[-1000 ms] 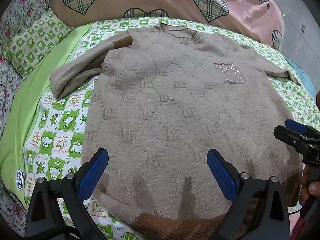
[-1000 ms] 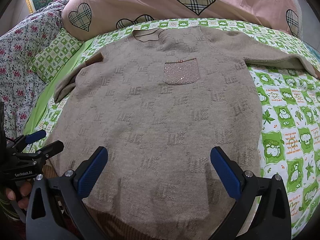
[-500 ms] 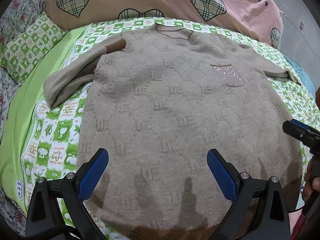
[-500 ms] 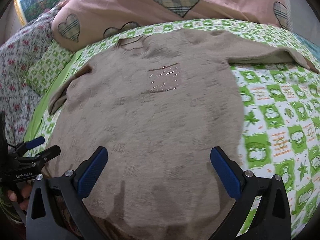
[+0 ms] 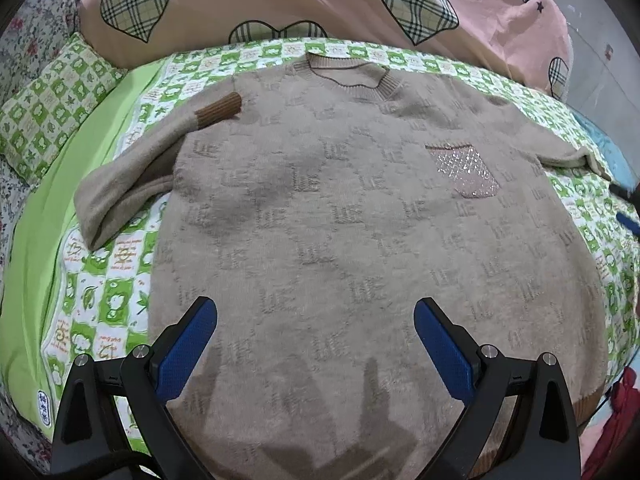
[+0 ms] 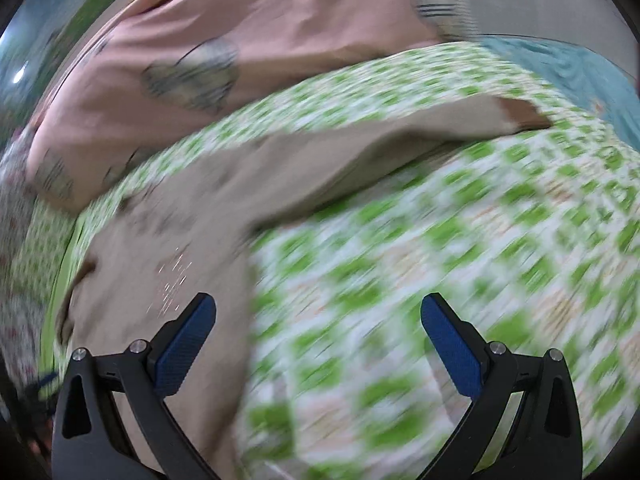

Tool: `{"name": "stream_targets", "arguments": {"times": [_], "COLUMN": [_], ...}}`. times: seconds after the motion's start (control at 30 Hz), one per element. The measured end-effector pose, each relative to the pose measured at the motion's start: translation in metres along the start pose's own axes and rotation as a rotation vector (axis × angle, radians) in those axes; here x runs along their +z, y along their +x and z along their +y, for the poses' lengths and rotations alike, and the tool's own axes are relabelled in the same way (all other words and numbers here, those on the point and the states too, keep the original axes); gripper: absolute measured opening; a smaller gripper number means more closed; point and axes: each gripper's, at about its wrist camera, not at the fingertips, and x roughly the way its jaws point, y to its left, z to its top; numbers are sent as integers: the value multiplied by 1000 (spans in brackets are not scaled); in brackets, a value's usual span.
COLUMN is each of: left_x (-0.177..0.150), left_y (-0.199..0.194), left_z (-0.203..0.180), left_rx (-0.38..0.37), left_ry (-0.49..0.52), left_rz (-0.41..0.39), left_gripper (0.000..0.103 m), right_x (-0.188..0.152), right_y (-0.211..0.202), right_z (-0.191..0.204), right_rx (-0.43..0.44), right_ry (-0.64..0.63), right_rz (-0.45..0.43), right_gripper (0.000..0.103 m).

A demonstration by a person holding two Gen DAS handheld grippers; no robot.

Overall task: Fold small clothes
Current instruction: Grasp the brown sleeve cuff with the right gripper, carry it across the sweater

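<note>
A beige knit sweater with a sparkly chest pocket lies flat, front up, on the bed. Its left sleeve is folded back, the brown cuff resting near the shoulder. My left gripper hovers open over the lower hem with nothing between its fingers. The right wrist view is motion-blurred: the sweater body sits at the left and the right sleeve stretches to its brown cuff. My right gripper is open over the sheet beside the sweater's right edge.
A green-and-white checked sheet covers the bed. A pink quilt with plaid hearts lies piled behind the sweater, and a checked pillow sits at the left. A teal cloth lies at the far right.
My right gripper has swung quickly to the right, off the sweater body toward the right sleeve, leaving its view blurred. The left gripper has crept forward over the hem. Both remain open.
</note>
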Motion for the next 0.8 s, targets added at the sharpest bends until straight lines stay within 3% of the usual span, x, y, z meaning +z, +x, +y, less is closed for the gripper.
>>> {"name": "stream_targets", "arguments": {"times": [0.07, 0.13, 0.2, 0.27, 0.37, 0.47, 0.53, 0.57, 0.6, 0.63, 0.8], "left_x": [0, 1, 1, 2, 4, 6, 8, 8, 9, 10, 6], "left_y": [6, 12, 18, 25, 35, 45, 50, 52, 53, 54, 55], "left_z": [-3, -6, -7, -10, -17, -24, -28, -31, -32, -34, -33], "left_rx": [-3, 0, -1, -3, -5, -2, -4, -6, -10, -9, -21], "left_ry": [3, 4, -2, -3, 1, 14, 19, 23, 25, 30, 32], "left_rz": [18, 39, 56, 76, 97, 130, 144, 150, 149, 153, 170], "left_gripper": [99, 99, 99, 99, 99, 99, 99, 99, 99, 99, 99], "right_x": [25, 53, 76, 91, 112, 126, 136, 142, 147, 150, 164], "right_y": [3, 13, 24, 27, 39, 55, 62, 65, 67, 66, 51], "right_z": [-31, -68, -103, -132, -174, -202, -208, -208, -208, -207, -156], "right_rx": [-35, -49, -83, -102, -149, -124, -131, -142, -129, -107, -82], "right_ry": [67, 156, 250, 336, 457, 543, 551, 543, 536, 526, 336], "right_rz": [-34, -72, -95, -129, -165, -174, -179, -176, -174, -174, -212], "right_gripper": [101, 92, 71, 61, 61, 59, 51, 36, 14, 9, 9]}}
